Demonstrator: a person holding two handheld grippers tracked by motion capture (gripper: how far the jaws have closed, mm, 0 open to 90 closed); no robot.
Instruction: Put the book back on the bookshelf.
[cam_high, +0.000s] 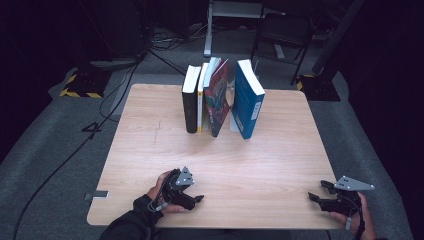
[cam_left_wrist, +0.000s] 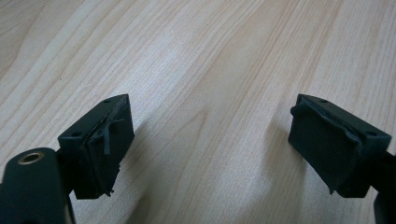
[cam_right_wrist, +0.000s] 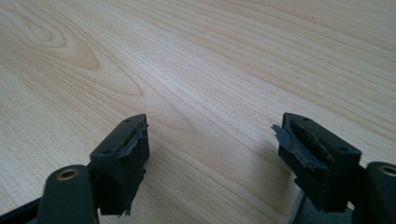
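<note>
Both grippers are seen spread wide and empty: the left gripper (cam_high: 192, 192) and right gripper (cam_high: 320, 196) are rested on the near edge of the wooden table (cam_high: 150, 150), well apart from the row of books (cam_high: 220, 97) stood upright at its far edge. Trouble is judged likely at the red-covered book (cam_high: 219, 102), which is seen tilted; if nudged carelessly, the row could be toppled.

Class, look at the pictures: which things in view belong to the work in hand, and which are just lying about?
Part of the job:
- row of upright books
- left gripper, open
- right gripper, open
- light wooden table

Just lying about:
- black folding chair
- black cables on the grey floor
</note>
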